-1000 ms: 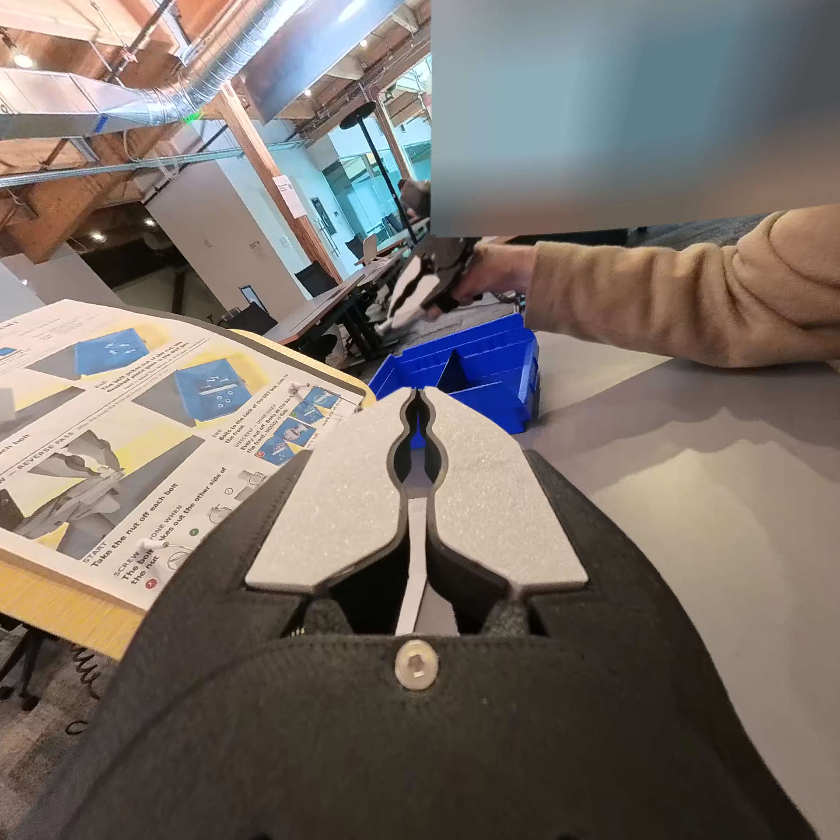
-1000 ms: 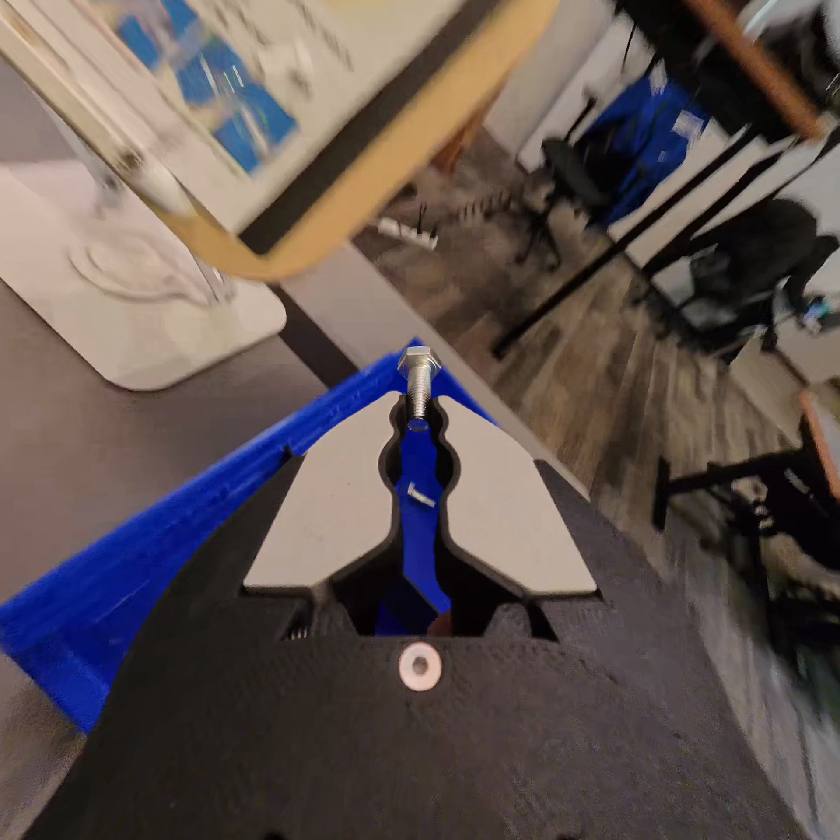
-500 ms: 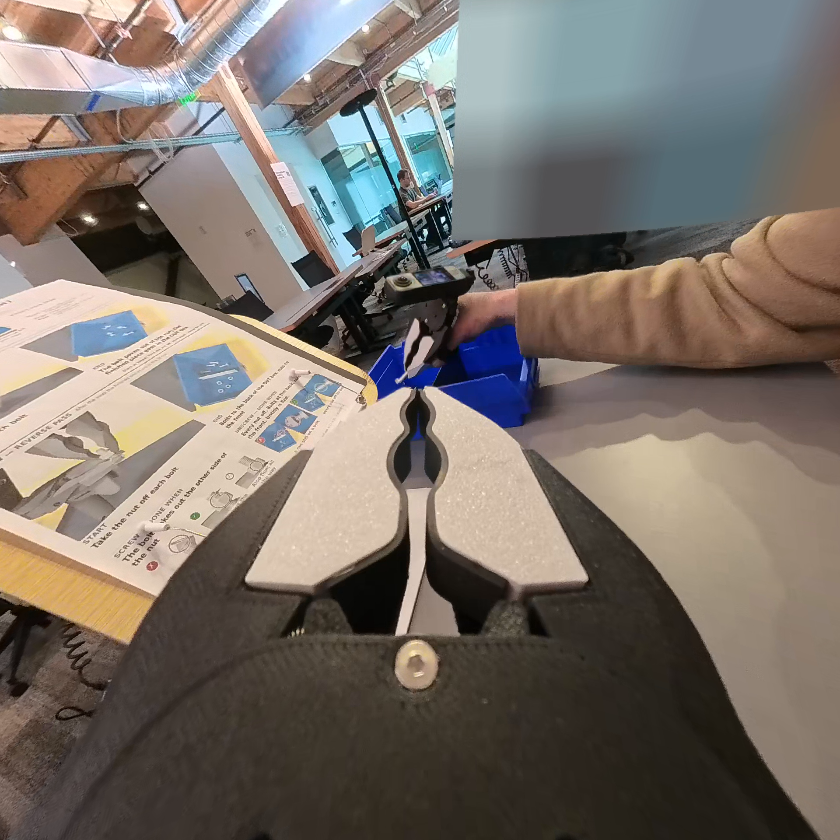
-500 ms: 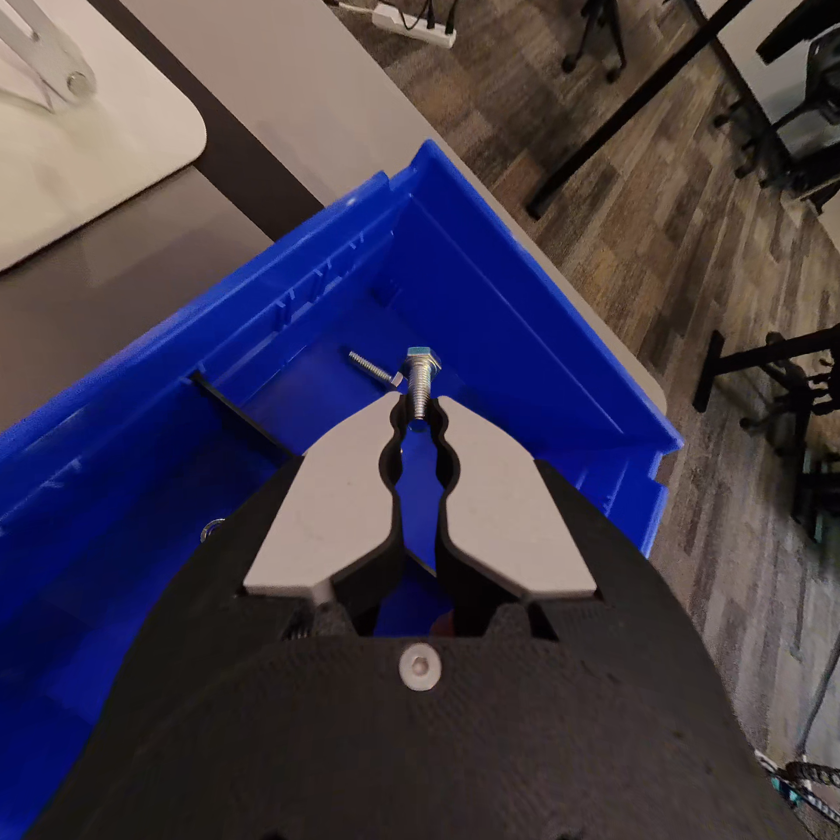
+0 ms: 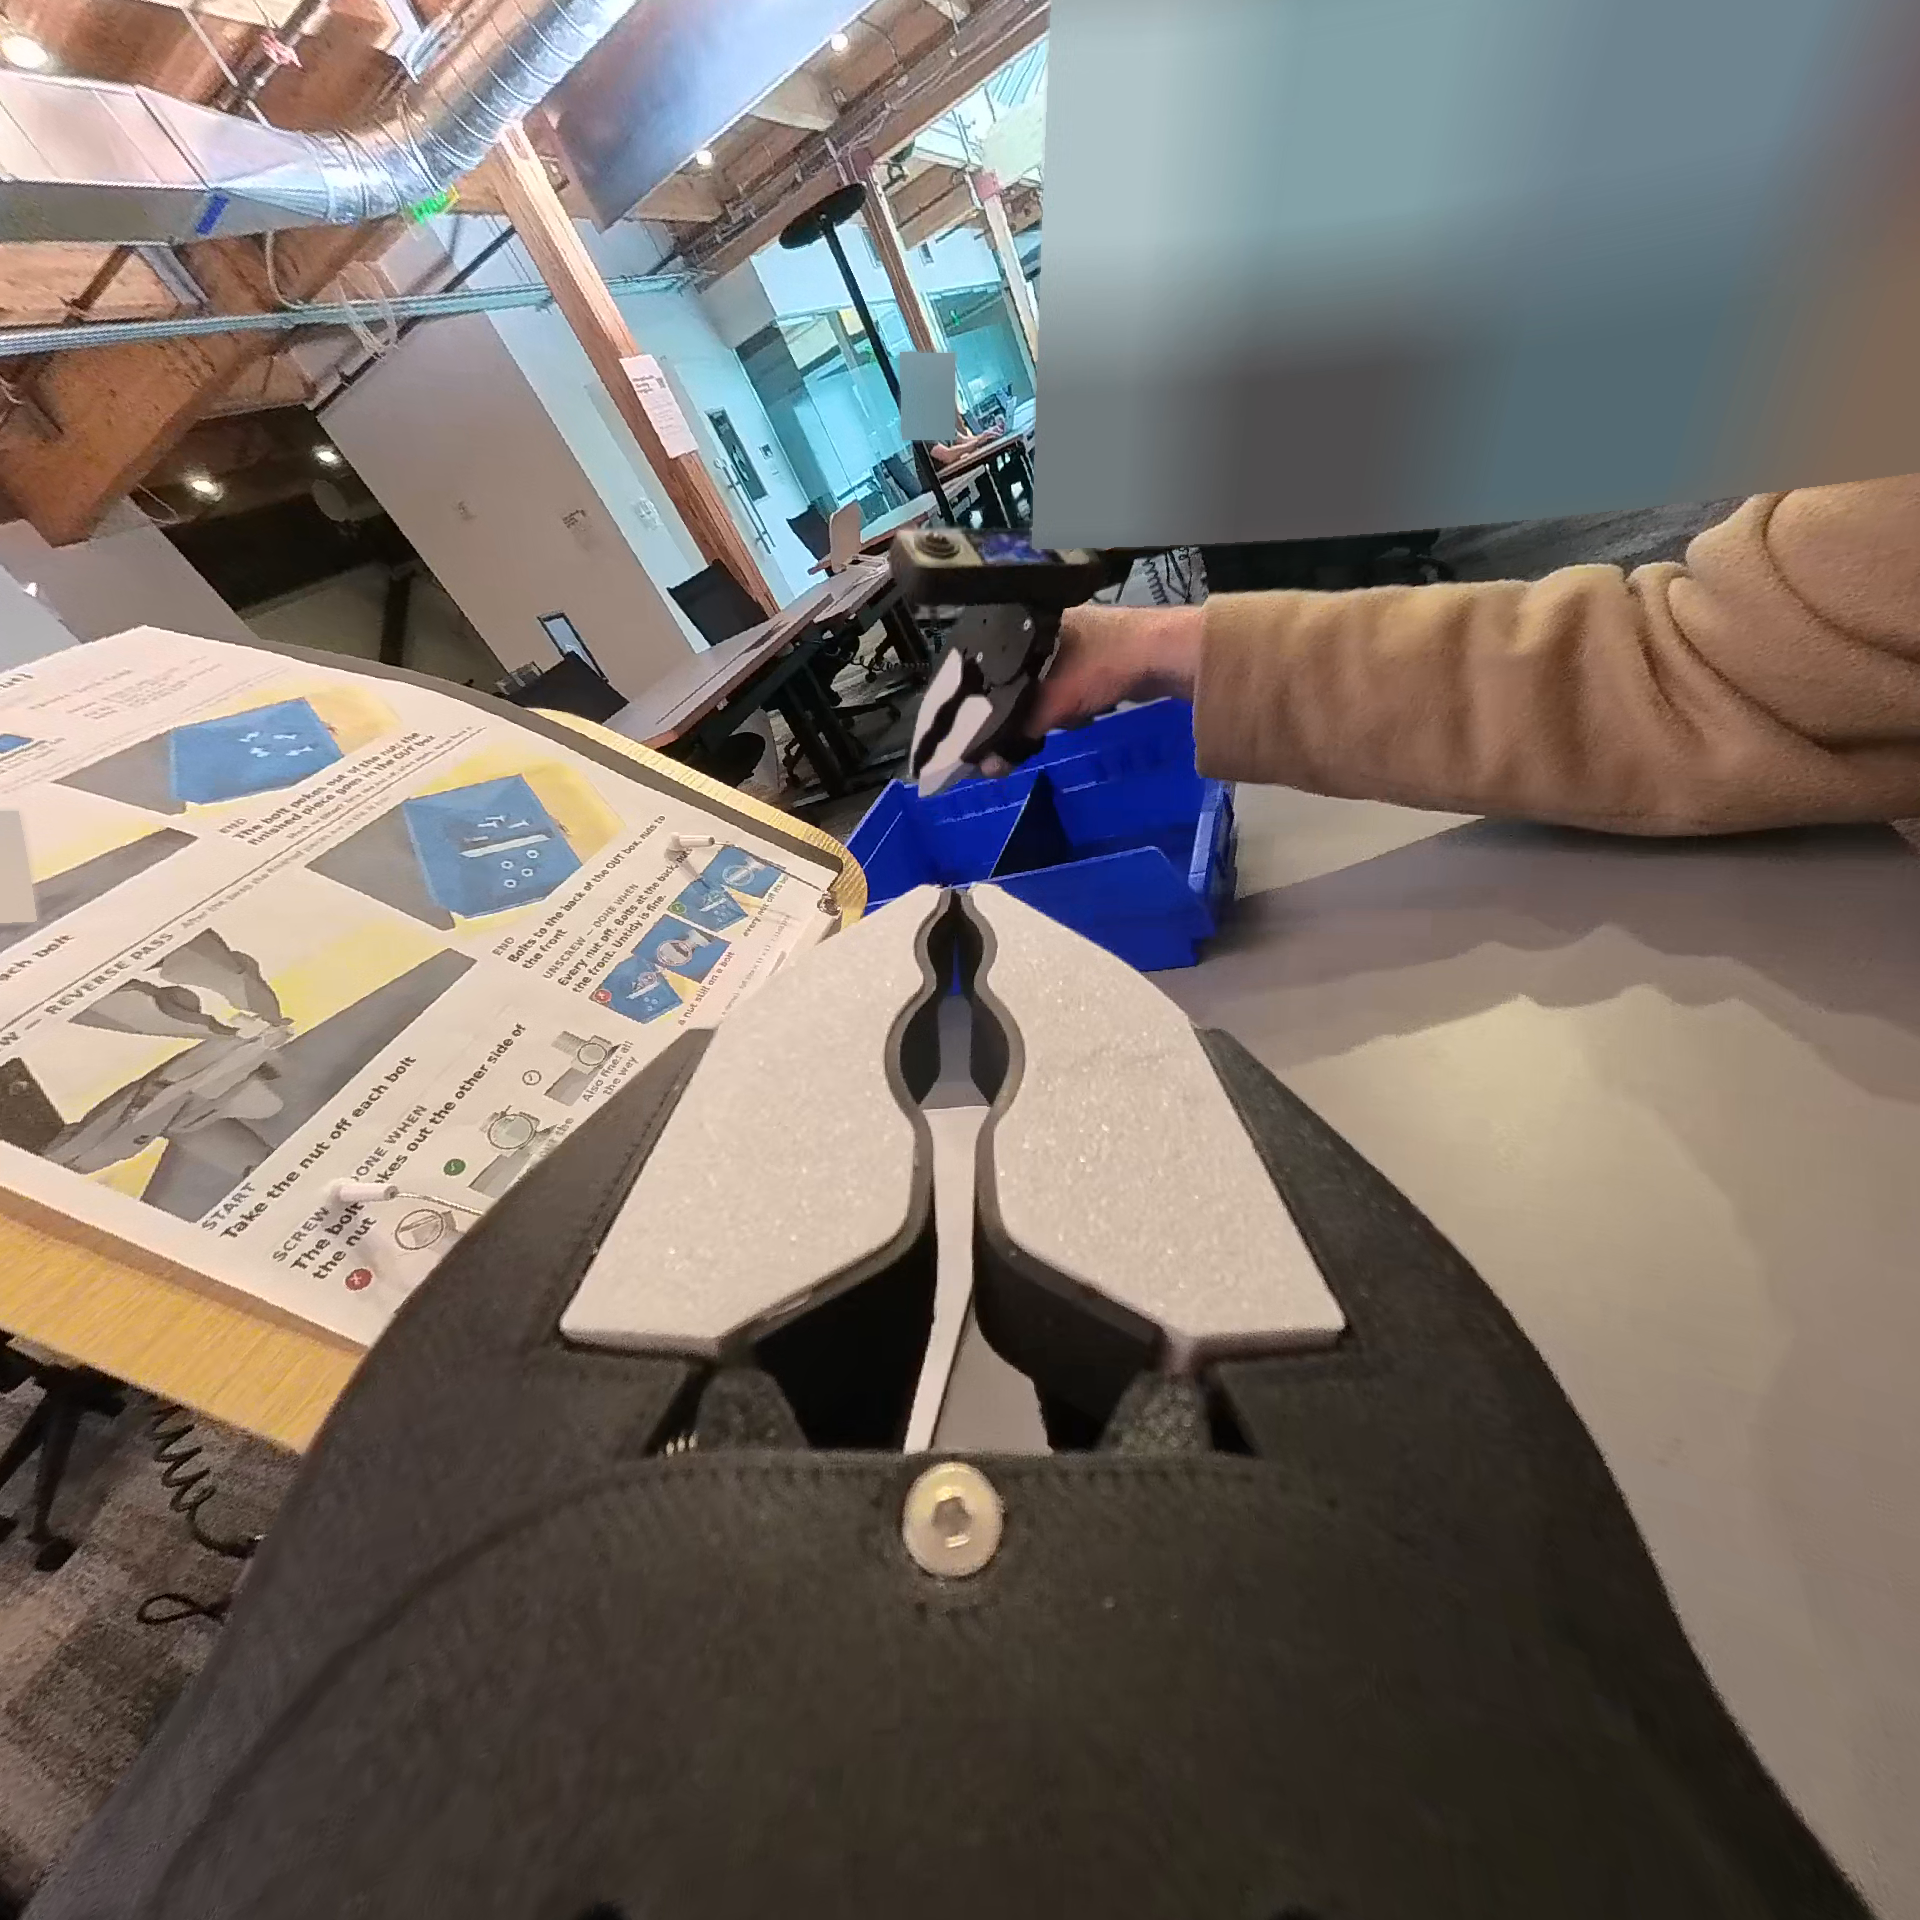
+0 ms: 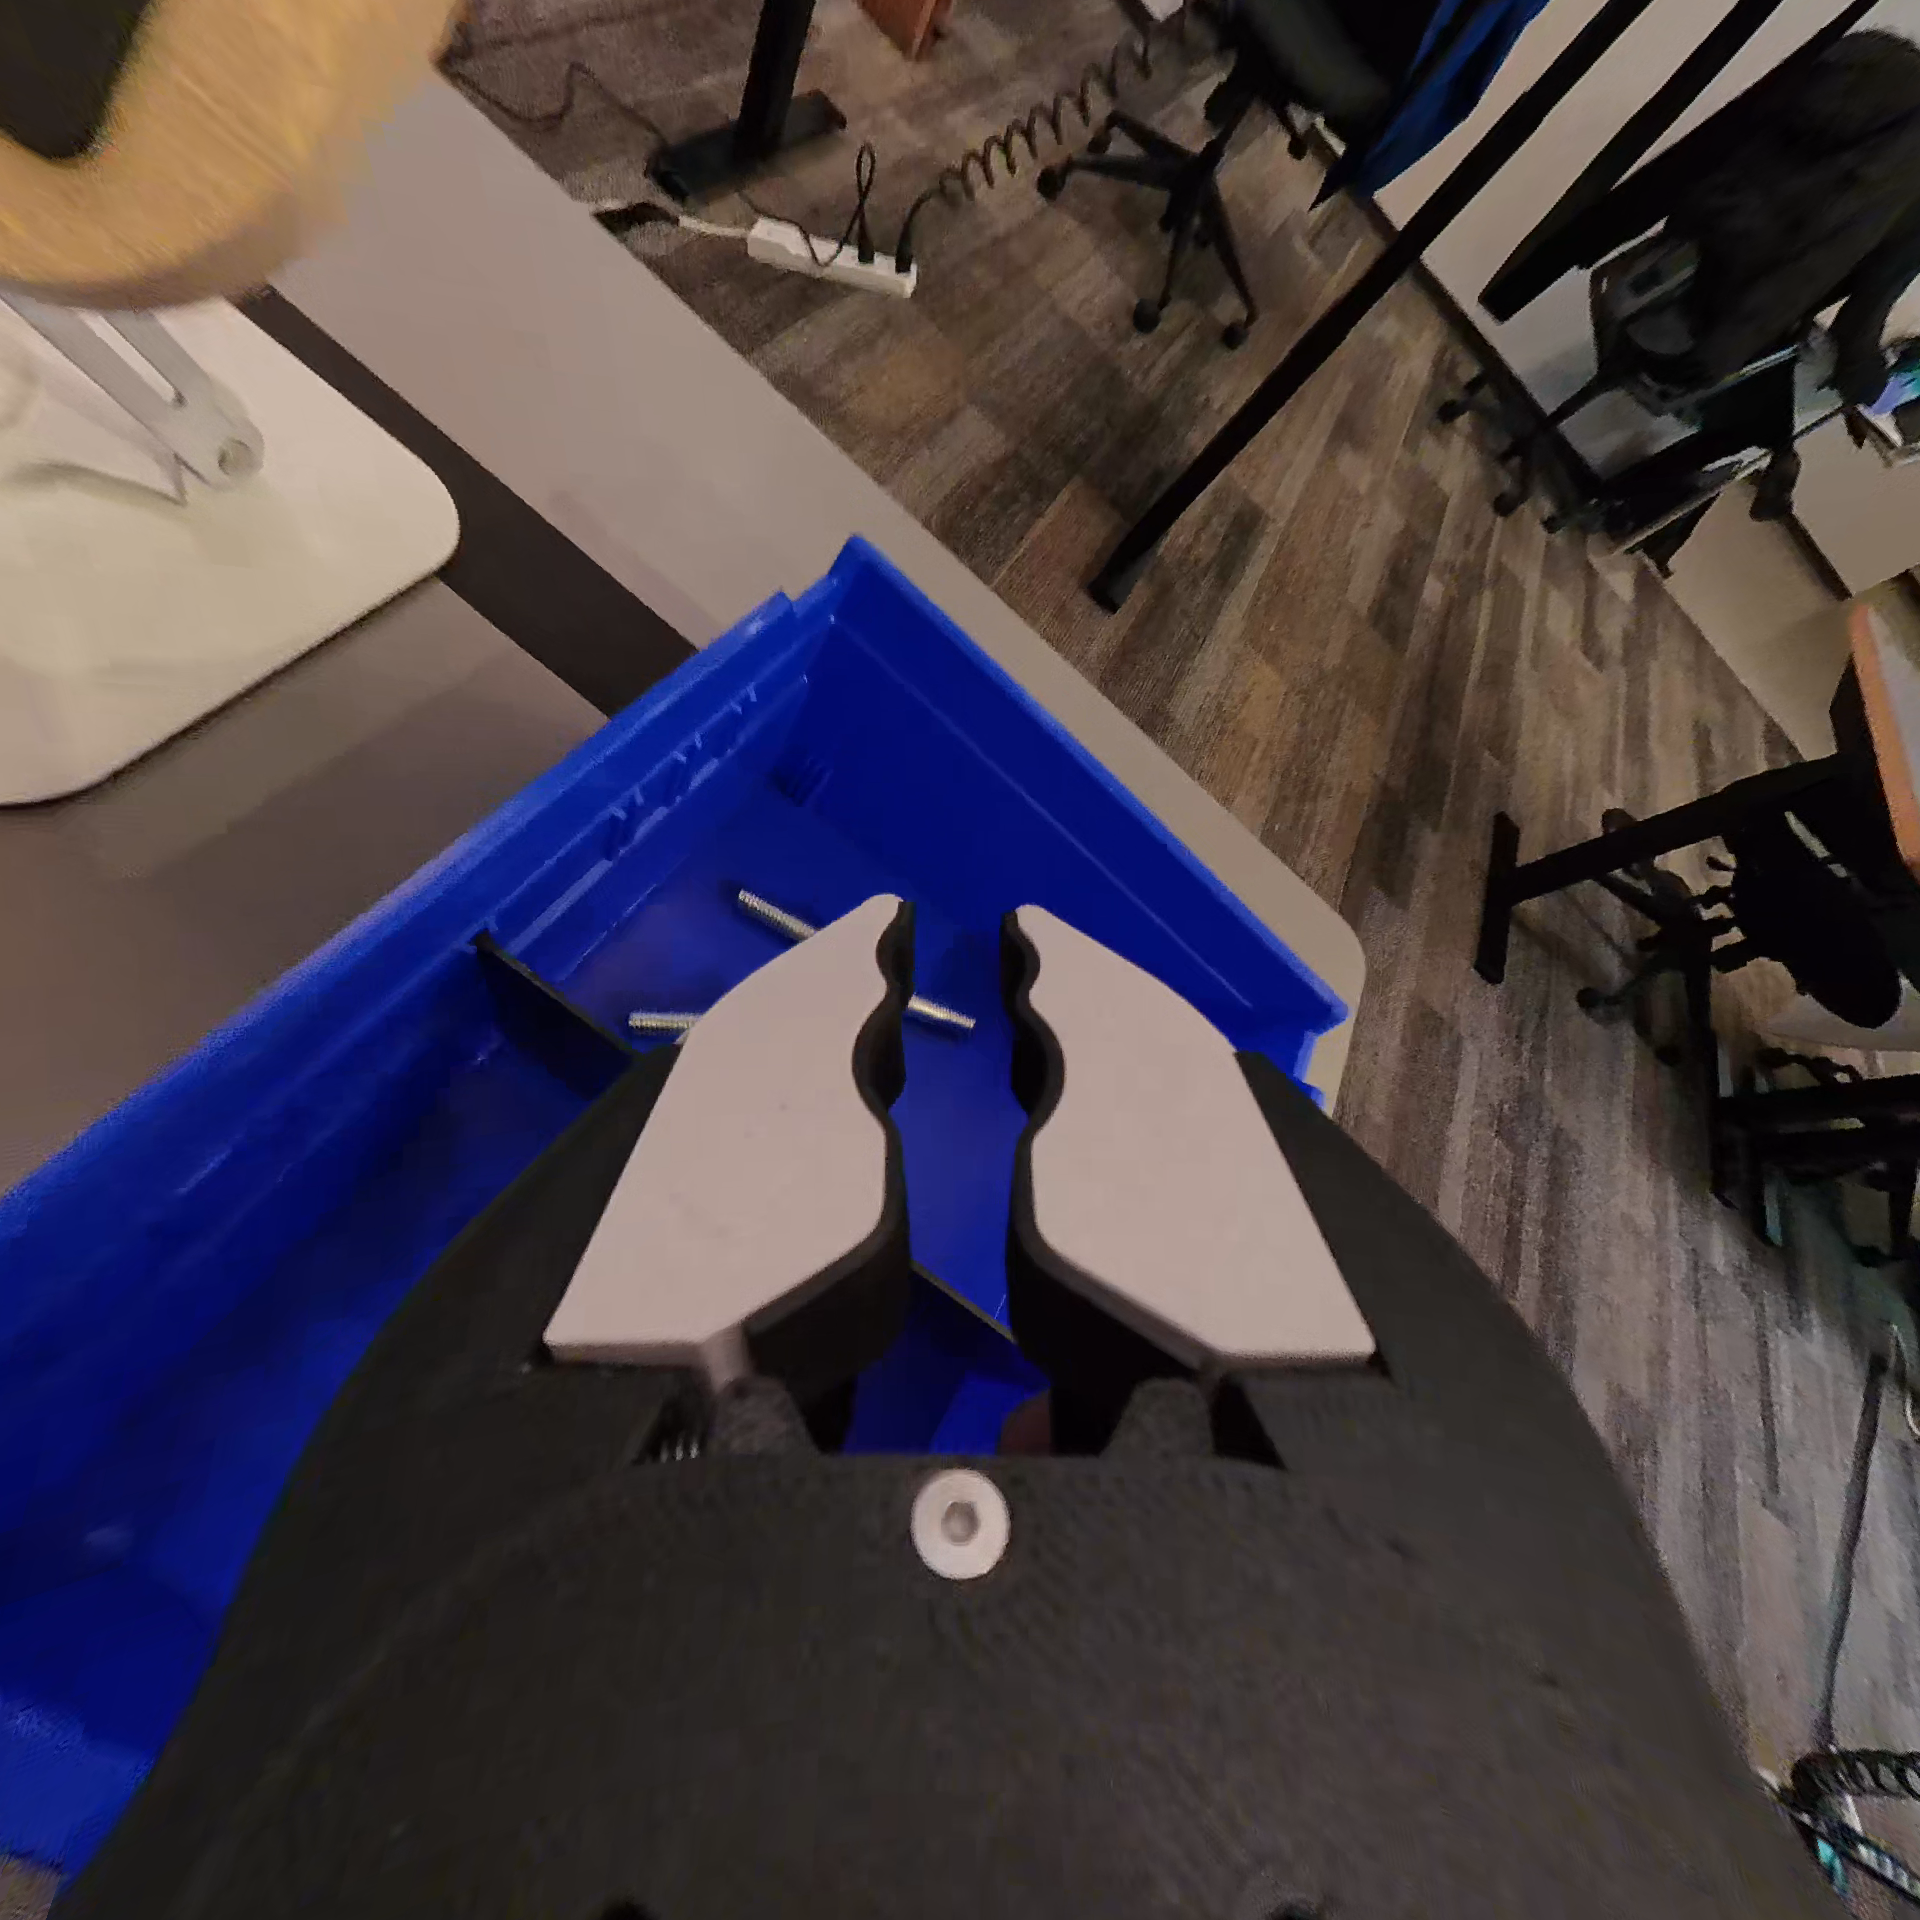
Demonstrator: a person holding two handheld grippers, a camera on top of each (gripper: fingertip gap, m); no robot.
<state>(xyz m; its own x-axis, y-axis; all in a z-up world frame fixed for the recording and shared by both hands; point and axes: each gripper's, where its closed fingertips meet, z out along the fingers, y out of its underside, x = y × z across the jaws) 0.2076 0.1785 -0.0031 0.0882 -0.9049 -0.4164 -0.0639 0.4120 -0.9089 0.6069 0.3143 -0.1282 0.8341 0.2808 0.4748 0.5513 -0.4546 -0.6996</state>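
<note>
The right hand-held gripper (image 6: pixel 954 912) hangs over the far compartment of the blue bin (image 6: pixel 364 1039), tilted nose-down, its jaws a narrow way apart with nothing between them. Two bolts (image 6: pixel 940 1013) lie loose on the bin floor right under the tips. In the left wrist view, the arm in a tan sleeve (image 5: pixel 1558 665) reaches straight across the grey counter (image 5: pixel 1610 1195), hand (image 5: pixel 1101 665) wrapped on the grip — angled down into the bin. The left hand-held gripper (image 5: pixel 954 902) sits low and level over the counter, jaws pressed together and empty — beside the tilted instruction board (image 5: pixel 312 935), well short of the bin.
</note>
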